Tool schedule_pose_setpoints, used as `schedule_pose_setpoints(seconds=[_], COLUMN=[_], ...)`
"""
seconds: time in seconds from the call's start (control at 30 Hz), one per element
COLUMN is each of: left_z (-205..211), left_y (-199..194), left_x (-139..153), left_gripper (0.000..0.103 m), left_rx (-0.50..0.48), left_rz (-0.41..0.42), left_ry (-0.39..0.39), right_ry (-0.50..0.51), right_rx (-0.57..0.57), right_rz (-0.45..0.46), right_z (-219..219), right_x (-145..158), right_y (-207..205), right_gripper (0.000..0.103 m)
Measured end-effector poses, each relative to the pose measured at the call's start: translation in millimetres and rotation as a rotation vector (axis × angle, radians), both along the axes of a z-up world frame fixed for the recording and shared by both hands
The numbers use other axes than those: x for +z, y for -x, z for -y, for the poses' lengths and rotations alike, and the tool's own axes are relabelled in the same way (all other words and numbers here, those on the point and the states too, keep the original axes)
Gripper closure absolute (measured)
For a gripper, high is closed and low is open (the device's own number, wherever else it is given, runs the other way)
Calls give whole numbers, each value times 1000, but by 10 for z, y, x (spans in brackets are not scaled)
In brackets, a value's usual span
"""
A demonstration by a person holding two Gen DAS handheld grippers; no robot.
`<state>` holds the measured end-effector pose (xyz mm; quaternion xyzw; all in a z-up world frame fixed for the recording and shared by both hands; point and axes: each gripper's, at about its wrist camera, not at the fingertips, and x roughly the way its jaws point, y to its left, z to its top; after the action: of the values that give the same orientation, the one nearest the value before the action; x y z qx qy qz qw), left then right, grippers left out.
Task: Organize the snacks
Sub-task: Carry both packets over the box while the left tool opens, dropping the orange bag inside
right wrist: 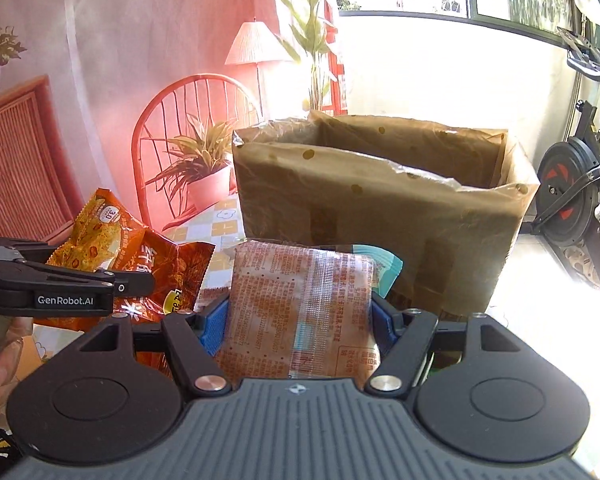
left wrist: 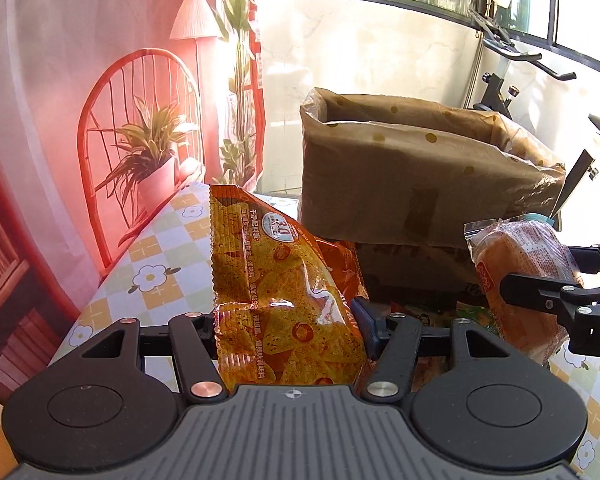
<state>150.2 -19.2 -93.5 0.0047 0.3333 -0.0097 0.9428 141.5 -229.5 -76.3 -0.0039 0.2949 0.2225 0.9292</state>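
While both claws were loaded, the left gripper (left wrist: 290, 320) stood clamped on an orange chip bag (left wrist: 276, 280), jaws pressing its lower half, the bag rising toward 12 o'clock in the left wrist view. The right gripper (right wrist: 298, 320) was clamped on a wrapped bread packet (right wrist: 300, 304), blue pads pinching both sides. In the left wrist view the packet (left wrist: 516, 276) sat at 3 o'clock, lifted off the table; in the right wrist view the chip bag (right wrist: 140, 264) sat at 9 o'clock.

Handling, judged: chip bag light, air-filled, crinkly film, slippery; contents brittle, so grip at mid-body or on the crimped seam, not hard. Bread packet soft, easily squashed; glossy wrap may slide. A light pinch across its width seems best.

Surroundings: a tall box lined with brown dotted plastic (left wrist: 420, 168) stood at 1 o'clock beyond the chip bag, open top higher than both snacks; likely destination, not confirmed. The near wall and loose liner rim (right wrist: 420, 172) could snag a bag on entry. More packets lay on the checked flower tablecloth (left wrist: 156, 264) near the box base, blurred. An exercise bike (right wrist: 572, 200) stood at 2 o'clock, well apart.
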Motion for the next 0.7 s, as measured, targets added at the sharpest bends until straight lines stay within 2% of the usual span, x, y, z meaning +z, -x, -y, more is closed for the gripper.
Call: schedule_pose_setpoints(seconds=[0.2, 0.37, 0.57, 0.63, 0.7], left_z=[51, 109, 380, 533, 713], left_y=[-172, -380, -726, -908, -1154], left_x=[369, 745, 1173, 1238, 1220], left_gripper=[40, 40, 40, 40, 40], left_rx=[-23, -52, -95, -112, -135], left_rz=[78, 132, 233, 275, 280], left_ry=[20, 57, 19, -21, -77], right_ry=[-11, 0, 43, 68, 31], right_rx=[-9, -31, -70, -94, -121], right_rz=[83, 152, 197, 204, 209], right_z=[106, 219, 342, 375, 439], right_x=[358, 686, 908, 888, 829], right_y=[-74, -306, -775, -1000, -1175], right_gripper=[32, 32, 32, 32, 32])
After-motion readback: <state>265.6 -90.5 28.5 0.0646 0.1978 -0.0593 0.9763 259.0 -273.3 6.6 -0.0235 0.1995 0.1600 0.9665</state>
